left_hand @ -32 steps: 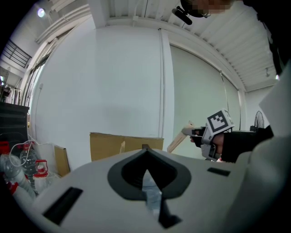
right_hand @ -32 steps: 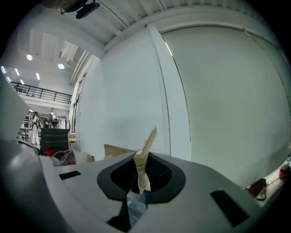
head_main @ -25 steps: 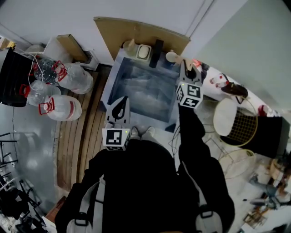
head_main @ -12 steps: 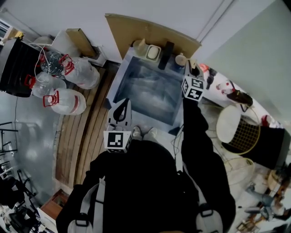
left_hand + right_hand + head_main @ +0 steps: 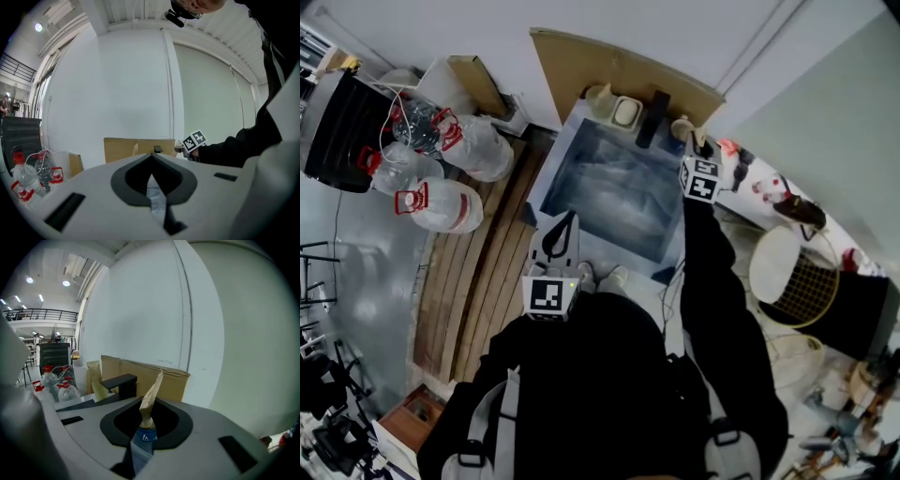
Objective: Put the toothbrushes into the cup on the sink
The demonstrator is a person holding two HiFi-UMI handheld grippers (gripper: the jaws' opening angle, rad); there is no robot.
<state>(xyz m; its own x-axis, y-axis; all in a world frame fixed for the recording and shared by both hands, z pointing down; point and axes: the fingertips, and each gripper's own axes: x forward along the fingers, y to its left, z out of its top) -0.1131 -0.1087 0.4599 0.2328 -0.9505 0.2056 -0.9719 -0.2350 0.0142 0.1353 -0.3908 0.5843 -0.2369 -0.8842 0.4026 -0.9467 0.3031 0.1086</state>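
The sink (image 5: 609,192) lies below me, with a pale cup (image 5: 681,127) on its back right corner. My right gripper (image 5: 695,145) reaches to just beside that cup and is shut on a toothbrush. In the right gripper view the toothbrush (image 5: 151,394) is tan with a blue label at its base and stands up between the jaws of the right gripper (image 5: 143,430). My left gripper (image 5: 566,219) hovers over the sink's front left corner. In its own view the left gripper (image 5: 151,180) is shut with nothing in it.
A black faucet (image 5: 649,105), a soap dish (image 5: 625,111) and a tan bottle (image 5: 598,97) line the sink's back edge before a cardboard sheet (image 5: 581,61). Water jugs (image 5: 441,202) stand at the left and a wire basket (image 5: 797,277) at the right.
My right gripper has moved forward with the toothbrush, closer to the cup. The left gripper has kept its place by the sink's front edge.
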